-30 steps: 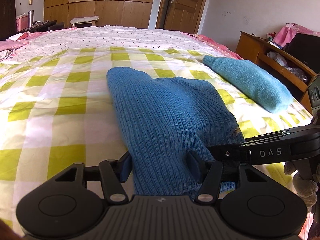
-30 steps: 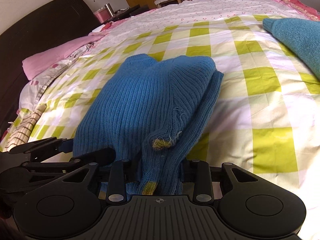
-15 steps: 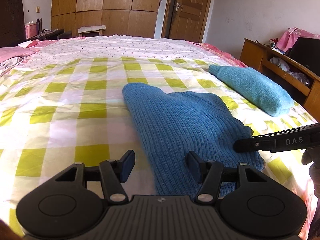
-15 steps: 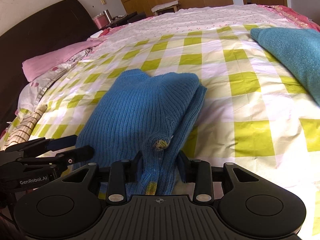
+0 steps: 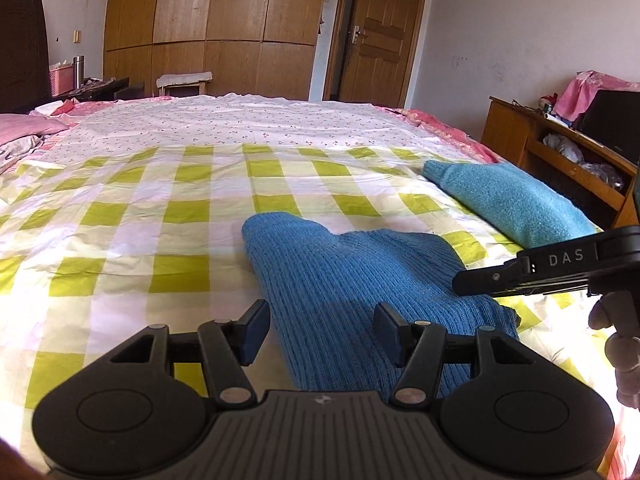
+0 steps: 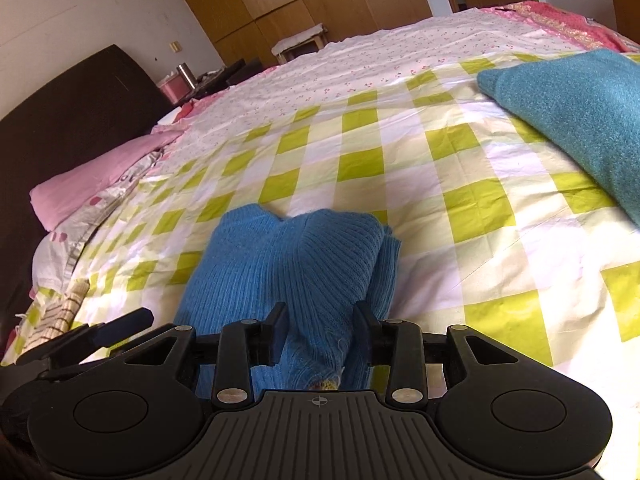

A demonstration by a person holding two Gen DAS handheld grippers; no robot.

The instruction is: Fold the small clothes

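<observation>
Black left gripper [image 5: 318, 330], blue-padded jaws, silver screws.

Both views are bright and sharp, with no motion blur. Strong daylight falls across the checked bedspread [image 5: 172, 240], washing its white squares close to glare in the right wrist view. The left gripper [image 5: 320, 330] casts a hard dark shadow on the blue knit sweater [image 5: 352, 276]. Fisheye distortion bends the wardrobe [image 5: 208, 28] and bed edges; frame corners vignette to black.
</observation>
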